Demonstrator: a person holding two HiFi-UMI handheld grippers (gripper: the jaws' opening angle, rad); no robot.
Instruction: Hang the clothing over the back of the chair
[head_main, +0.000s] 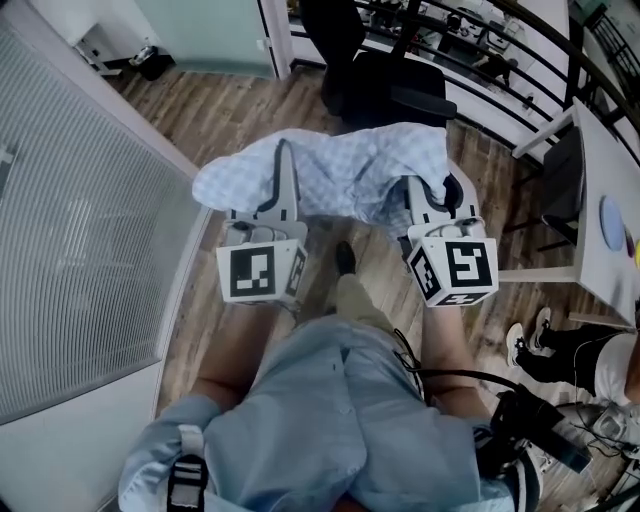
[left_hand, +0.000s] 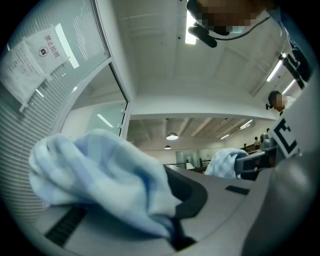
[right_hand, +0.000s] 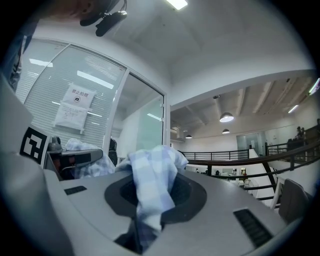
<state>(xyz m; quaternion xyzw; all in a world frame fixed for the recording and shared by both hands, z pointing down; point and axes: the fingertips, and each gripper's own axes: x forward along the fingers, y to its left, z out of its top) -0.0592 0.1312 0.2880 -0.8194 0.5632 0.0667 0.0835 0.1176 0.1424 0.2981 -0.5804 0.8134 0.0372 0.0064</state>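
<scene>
A light blue checked garment (head_main: 340, 175) is stretched between my two grippers above the wooden floor. My left gripper (head_main: 283, 165) is shut on its left part, and the cloth (left_hand: 100, 180) bunches over the jaws (left_hand: 175, 235) in the left gripper view. My right gripper (head_main: 440, 195) is shut on the right part, where a fold (right_hand: 150, 185) rises from between the jaws (right_hand: 142, 235). A black office chair (head_main: 385, 80) stands just beyond the garment, its back toward me. The garment hangs short of the chair and is not touching it.
A glass partition with blinds (head_main: 70, 230) runs along the left. A white table (head_main: 610, 170) with a blue plate (head_main: 612, 222) stands at the right. Behind the chair is a black railing (head_main: 480, 50). Another person's legs (head_main: 560, 350) are at the lower right.
</scene>
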